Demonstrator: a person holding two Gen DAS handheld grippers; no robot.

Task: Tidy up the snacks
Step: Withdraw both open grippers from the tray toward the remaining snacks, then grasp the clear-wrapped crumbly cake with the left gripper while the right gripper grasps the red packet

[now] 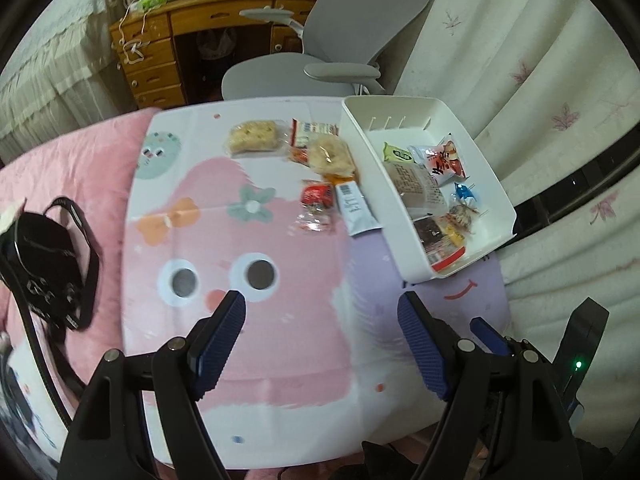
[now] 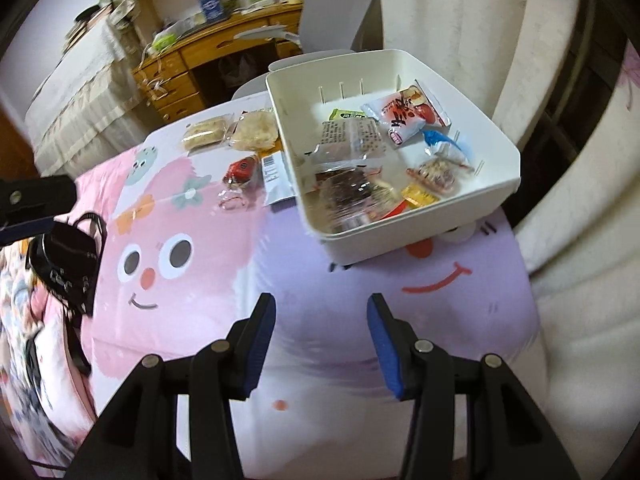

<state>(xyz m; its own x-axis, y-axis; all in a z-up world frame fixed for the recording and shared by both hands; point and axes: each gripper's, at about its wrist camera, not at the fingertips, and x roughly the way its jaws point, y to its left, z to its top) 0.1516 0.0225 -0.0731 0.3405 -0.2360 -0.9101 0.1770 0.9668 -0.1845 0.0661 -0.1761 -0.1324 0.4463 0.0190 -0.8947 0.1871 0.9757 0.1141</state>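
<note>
A white bin stands on the cartoon-printed table at the far right and holds several wrapped snacks. Left of it lie loose snacks: a pale rice cake, a round cracker, a red candy packet and a grey sachet. My left gripper hovers open over the pink face, nothing between its fingers. My right gripper hangs open and empty in front of the bin; its blue pad shows in the left wrist view.
A black strapped bag lies on the pink bedding left of the table. Behind the table stand a grey office chair and a cluttered wooden desk. White curtains hang on the right.
</note>
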